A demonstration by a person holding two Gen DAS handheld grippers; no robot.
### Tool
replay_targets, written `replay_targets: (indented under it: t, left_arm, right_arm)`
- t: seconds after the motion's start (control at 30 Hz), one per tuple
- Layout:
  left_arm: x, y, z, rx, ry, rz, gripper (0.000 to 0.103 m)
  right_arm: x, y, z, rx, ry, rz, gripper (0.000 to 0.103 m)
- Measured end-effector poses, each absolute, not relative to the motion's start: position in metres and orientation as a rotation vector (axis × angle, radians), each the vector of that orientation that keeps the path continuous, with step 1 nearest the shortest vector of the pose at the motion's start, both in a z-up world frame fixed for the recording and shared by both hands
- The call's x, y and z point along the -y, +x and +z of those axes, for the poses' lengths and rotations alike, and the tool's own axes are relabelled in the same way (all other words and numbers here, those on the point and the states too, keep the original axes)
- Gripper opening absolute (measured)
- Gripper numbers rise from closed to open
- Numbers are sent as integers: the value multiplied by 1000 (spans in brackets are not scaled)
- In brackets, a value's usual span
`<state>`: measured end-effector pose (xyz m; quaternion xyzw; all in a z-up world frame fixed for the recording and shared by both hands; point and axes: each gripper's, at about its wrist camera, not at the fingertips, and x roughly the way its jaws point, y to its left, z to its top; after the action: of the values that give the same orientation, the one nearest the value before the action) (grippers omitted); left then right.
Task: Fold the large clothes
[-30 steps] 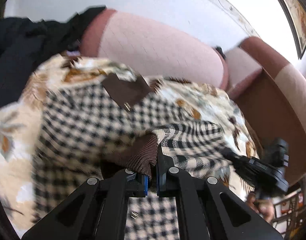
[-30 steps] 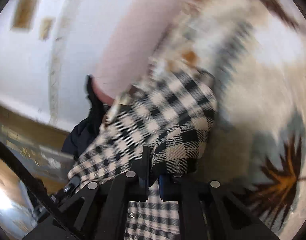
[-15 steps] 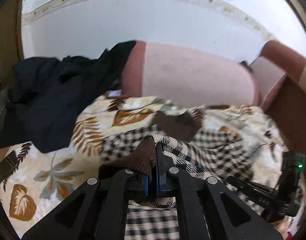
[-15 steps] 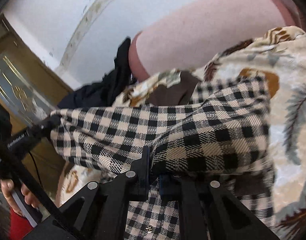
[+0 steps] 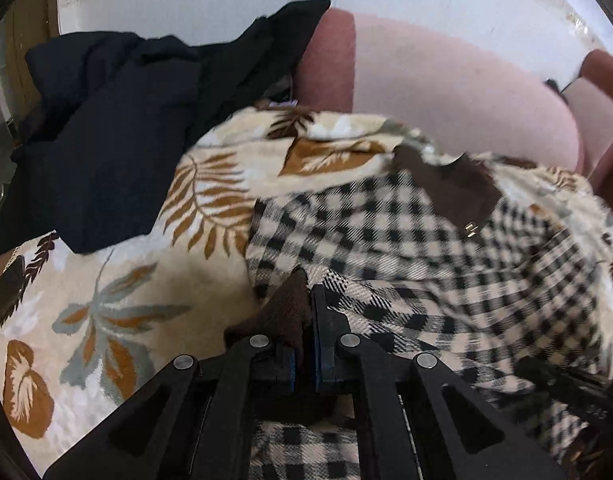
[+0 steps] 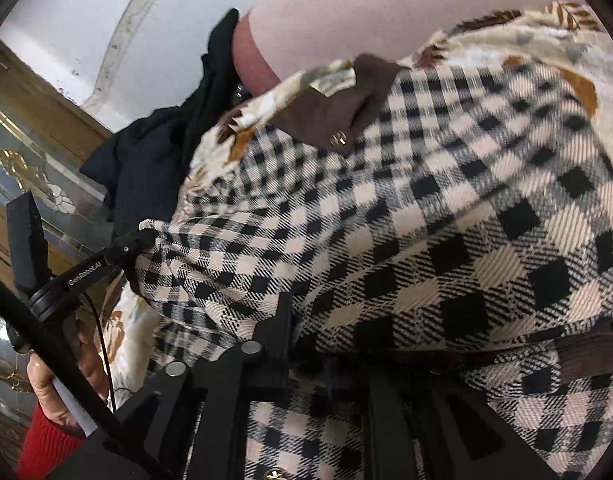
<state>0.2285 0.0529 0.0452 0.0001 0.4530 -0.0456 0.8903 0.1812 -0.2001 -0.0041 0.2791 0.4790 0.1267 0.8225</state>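
Observation:
A black-and-cream checked coat (image 5: 426,240) with a brown collar (image 5: 446,188) lies on a leaf-patterned blanket (image 5: 126,300) over a sofa. My left gripper (image 5: 308,304) is shut on the coat's brown ribbed cuff (image 5: 286,316), low over the blanket at the coat's left edge. In the right wrist view the coat (image 6: 426,220) fills the frame and drapes over my right gripper (image 6: 326,340). Its jaws are opening, with checked cloth still lying between and over them, and its right finger is hidden. The left gripper (image 6: 122,248) shows there too, pinching the cloth.
A black garment (image 5: 106,140) is heaped at the blanket's left, against the pink sofa back (image 5: 446,92). A hand (image 6: 58,380) in a red sleeve holds the left gripper's handle. A wooden glazed door (image 6: 34,184) stands behind it.
Both grippers have come down toward the blanket, carrying the coat's edge with them. The right jaws have spread apart. The left gripper stays clamped on the brown cuff.

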Motion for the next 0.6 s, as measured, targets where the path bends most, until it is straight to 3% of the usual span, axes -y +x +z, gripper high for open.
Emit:
replay_targets:
  t: [0.1, 0.27, 0.5, 0.6]
  left_arm:
    - [-57, 234, 29, -973, 20, -56, 13]
    - [-74, 238, 14, -1019, -12, 9, 41]
    - [-130, 203, 48, -981, -299, -13, 56]
    - [-148, 175, 57, -954, -343, 39, 58]
  right_arm:
    - [205, 185, -15, -1036, 624, 252, 33]
    - [210, 187, -12, -1044, 631, 252, 45]
    - [240, 159, 25, -1023, 684, 329, 46]
    - [264, 142, 49, -977, 694, 364, 46]
